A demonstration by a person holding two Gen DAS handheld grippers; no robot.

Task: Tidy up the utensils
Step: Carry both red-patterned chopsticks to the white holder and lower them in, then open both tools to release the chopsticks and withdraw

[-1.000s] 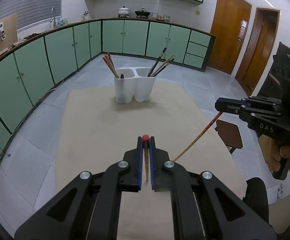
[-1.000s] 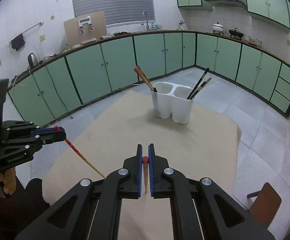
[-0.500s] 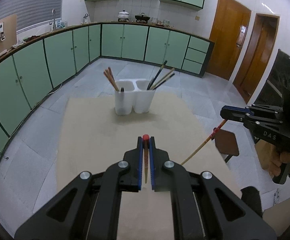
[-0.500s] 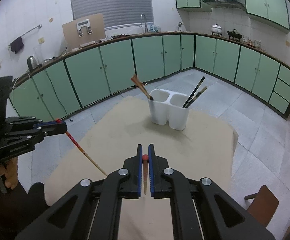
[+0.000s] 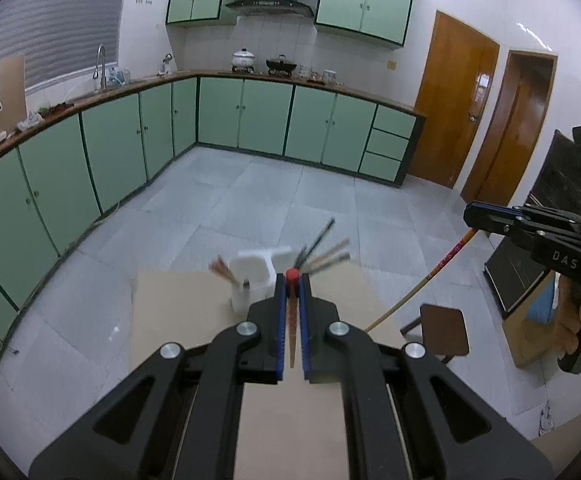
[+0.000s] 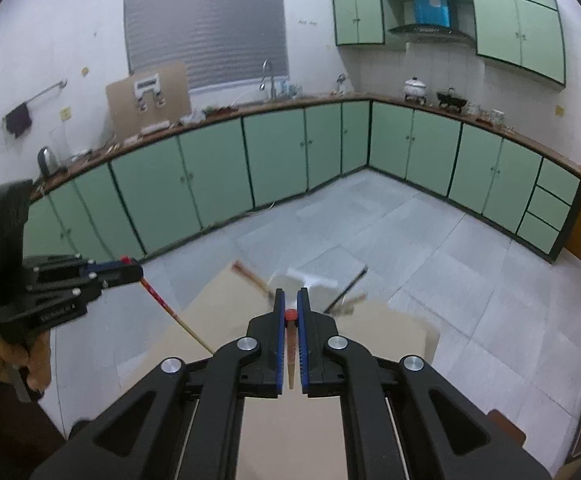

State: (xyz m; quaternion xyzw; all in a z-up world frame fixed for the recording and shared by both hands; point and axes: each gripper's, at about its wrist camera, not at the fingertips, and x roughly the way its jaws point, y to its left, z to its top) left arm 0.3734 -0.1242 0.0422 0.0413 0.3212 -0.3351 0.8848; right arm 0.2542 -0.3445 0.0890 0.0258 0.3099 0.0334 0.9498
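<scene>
A: Both views evenly, softly lit; dark vignette rings the frame, cabinets (image 5: 266, 116) bow at 9 and 3 o'clock.

B: Motion blur smears the utensil holder (image 5: 260, 276) near centre; glare on door (image 5: 454, 108) at 2 o'clock.

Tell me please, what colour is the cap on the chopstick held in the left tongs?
Red, clearest in the left wrist view: chopstick cap.

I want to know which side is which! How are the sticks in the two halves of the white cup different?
In the white two-part holder, the left compartment's reddish-brown chopsticks lean left, while the right compartment's chopsticks lean right. The left bunch stays tight together; the right bunch fans apart. The right side includes a dark, nearly black stick; the left ones look brown. Both bunches are blurred and stick out above the rim.
</scene>
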